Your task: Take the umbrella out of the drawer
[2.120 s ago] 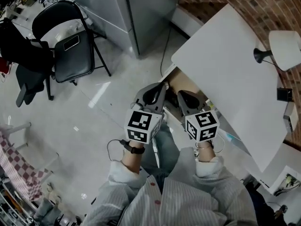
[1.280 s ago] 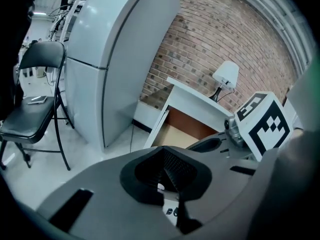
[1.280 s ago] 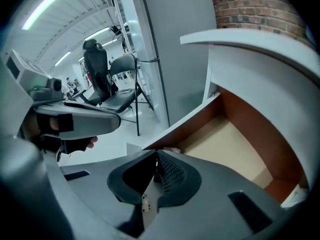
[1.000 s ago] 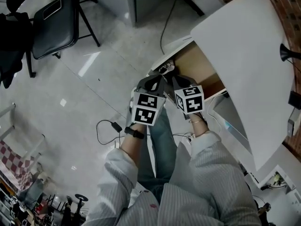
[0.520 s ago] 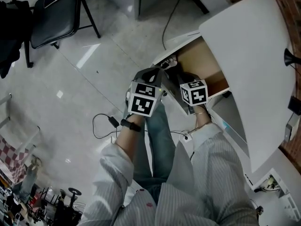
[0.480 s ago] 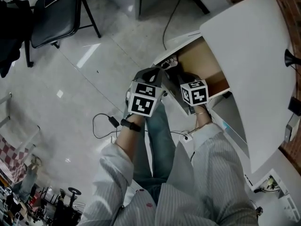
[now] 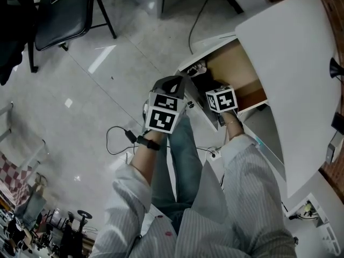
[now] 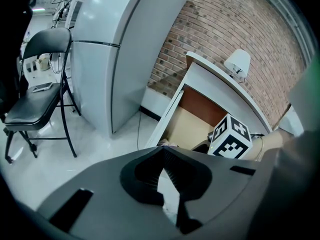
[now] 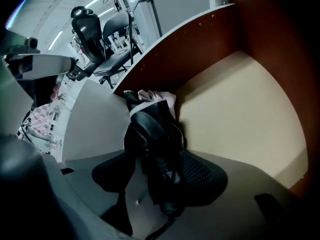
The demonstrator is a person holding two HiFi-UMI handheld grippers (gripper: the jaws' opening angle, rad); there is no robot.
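Observation:
The drawer [image 7: 232, 63] stands pulled out from under the white desk [image 7: 290, 63]. A folded black umbrella [image 9: 152, 144] lies along its near wall, showing only as a dark shape [image 7: 203, 83] in the head view. My right gripper [image 9: 159, 176] reaches steeply down into the drawer [image 9: 240, 109]. Its jaws are opening, and the umbrella lies between them with the pads off it. In the head view its tips [image 7: 209, 89] are hidden under the marker cube. My left gripper [image 7: 171, 84] hovers at the drawer's front edge, shut [image 8: 163, 151] with nothing in it.
A pale pink and white bundle [image 9: 157, 97] lies in the drawer's corner beyond the umbrella. A black folding chair [image 7: 59, 12] stands on the shiny floor at the far left, beside a grey cabinet [image 8: 115, 49]. A black cable [image 7: 121, 138] lies on the floor by my left arm.
My right gripper has sunk further into the drawer, its cube now above the dark umbrella. The left gripper has stayed at the drawer's front edge.

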